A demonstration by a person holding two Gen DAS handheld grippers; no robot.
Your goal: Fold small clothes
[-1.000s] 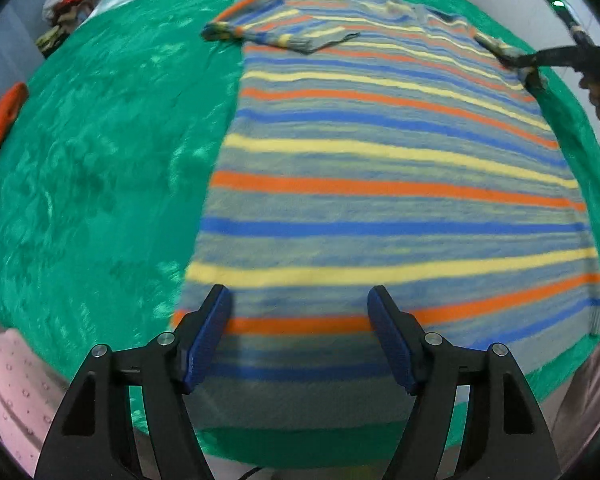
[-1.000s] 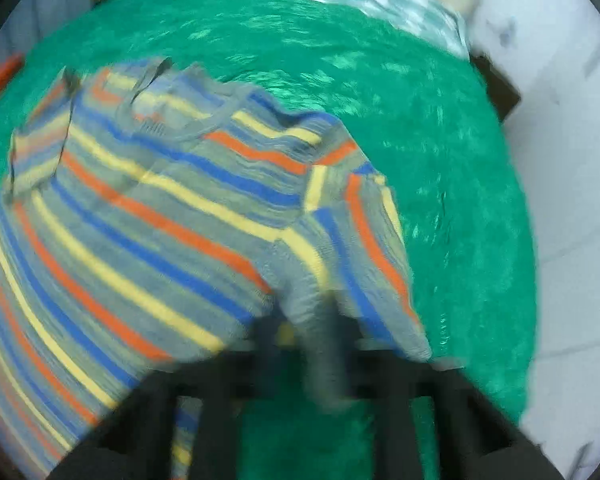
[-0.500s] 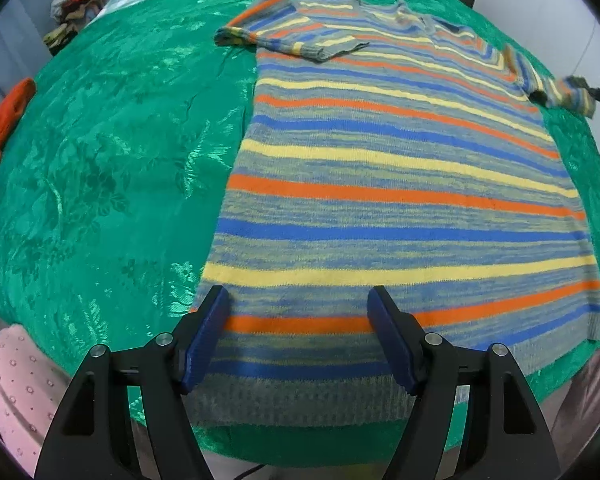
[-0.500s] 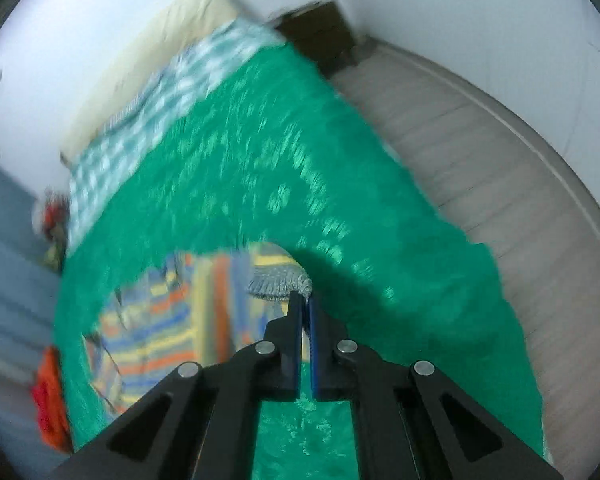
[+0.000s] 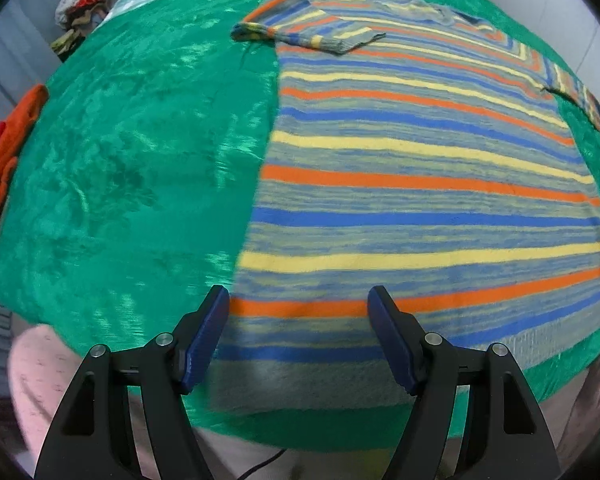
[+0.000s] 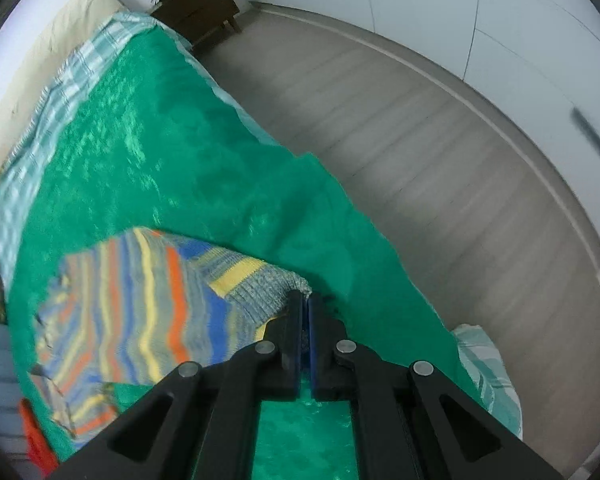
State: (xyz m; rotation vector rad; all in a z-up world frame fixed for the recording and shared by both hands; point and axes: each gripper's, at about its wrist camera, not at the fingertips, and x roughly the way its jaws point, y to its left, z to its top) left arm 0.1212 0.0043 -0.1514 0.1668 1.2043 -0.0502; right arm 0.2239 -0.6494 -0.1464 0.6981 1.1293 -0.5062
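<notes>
Striped knit sweater [image 5: 420,184] is spread flat on the green blanket [image 5: 132,168], its hem at the near edge. The left gripper [image 5: 298,336] is held wide open over that hem, gripping nothing. The right gripper [image 6: 305,308] is clamped on the sleeve cuff [image 6: 274,286] near the blanket's floor-side edge.

The left gripper [image 5: 298,308] points steeply down, jaws spread wide with nothing pinched. The right gripper [image 6: 305,300] also points down, jaws pressed together.
</notes>
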